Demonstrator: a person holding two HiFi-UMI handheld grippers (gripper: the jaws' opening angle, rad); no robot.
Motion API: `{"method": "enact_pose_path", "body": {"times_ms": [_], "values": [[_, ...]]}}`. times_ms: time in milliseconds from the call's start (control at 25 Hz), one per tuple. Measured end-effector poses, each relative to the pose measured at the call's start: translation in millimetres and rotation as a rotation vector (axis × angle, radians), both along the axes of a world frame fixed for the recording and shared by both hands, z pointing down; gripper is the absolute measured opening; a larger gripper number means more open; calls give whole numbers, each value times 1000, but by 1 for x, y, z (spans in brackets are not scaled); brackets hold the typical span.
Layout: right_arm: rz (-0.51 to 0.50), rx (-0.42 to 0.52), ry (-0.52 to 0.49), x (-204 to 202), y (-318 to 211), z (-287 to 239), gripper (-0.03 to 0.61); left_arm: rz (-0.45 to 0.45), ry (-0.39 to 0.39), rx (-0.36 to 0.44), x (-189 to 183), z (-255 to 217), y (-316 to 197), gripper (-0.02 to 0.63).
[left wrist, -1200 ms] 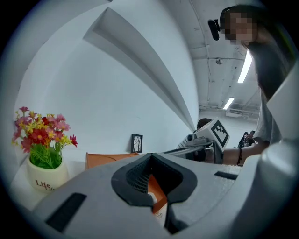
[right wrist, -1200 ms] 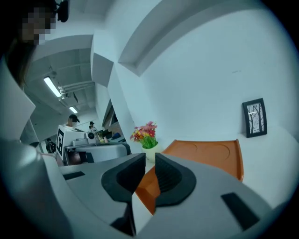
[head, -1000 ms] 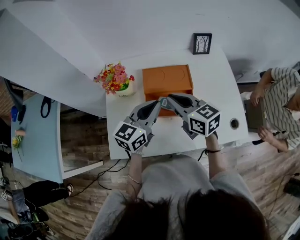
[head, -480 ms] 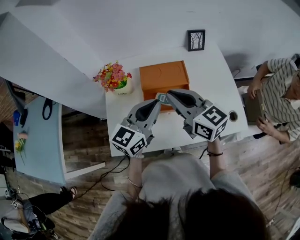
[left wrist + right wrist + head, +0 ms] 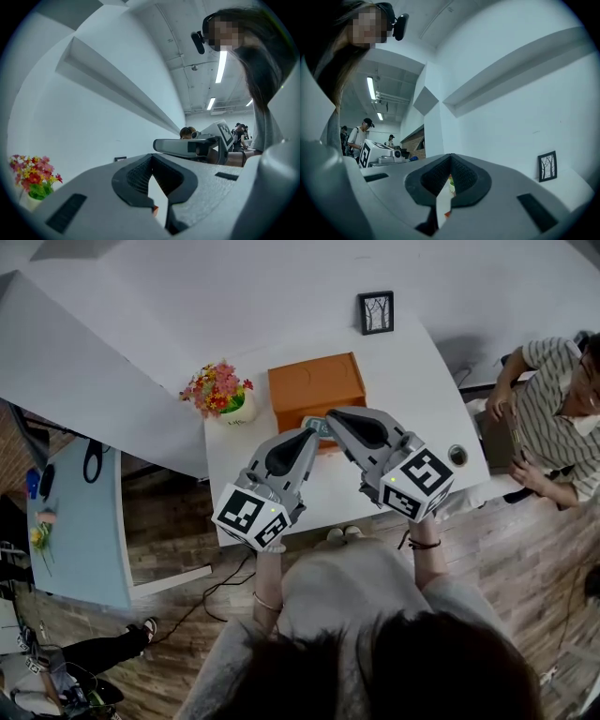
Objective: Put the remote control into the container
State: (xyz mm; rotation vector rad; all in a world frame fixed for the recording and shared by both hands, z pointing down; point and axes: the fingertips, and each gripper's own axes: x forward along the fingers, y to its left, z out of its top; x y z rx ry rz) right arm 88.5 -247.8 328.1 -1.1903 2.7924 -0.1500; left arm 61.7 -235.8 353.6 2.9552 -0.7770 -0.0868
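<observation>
An orange container [image 5: 316, 388] stands on the white table [image 5: 412, 381], its top face flat and whole. Both grippers hover above its near edge and point level, with their tips close together. My left gripper [image 5: 313, 433] [image 5: 151, 158] is shut and holds nothing. My right gripper [image 5: 330, 415] [image 5: 451, 157] has just closed the last bit, with nothing between its jaws. A small grey-green thing [image 5: 322, 427] shows between the two tips. I cannot tell whether it is the remote control.
A pot of flowers [image 5: 217, 392] stands left of the container and a small framed picture [image 5: 376, 312] at the table's back edge. A round cable hole [image 5: 457, 455] sits at the right front. A seated person [image 5: 553, 418] is at the right, and a blue table [image 5: 75, 521] at the left.
Both grippers have risen toward the head camera and look larger. Their tips stay near the container's front edge.
</observation>
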Motion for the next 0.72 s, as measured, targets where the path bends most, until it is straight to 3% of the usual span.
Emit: {"method": "enact_pose_path", "body": {"times_ms": [200,720], "values": [[10,39,71,1,13,-3,-3,9,-9,29,2,-8,12,3],[9,62,99,2,21,-1,-3,12,-11,38,2,-14,21,3]]}}
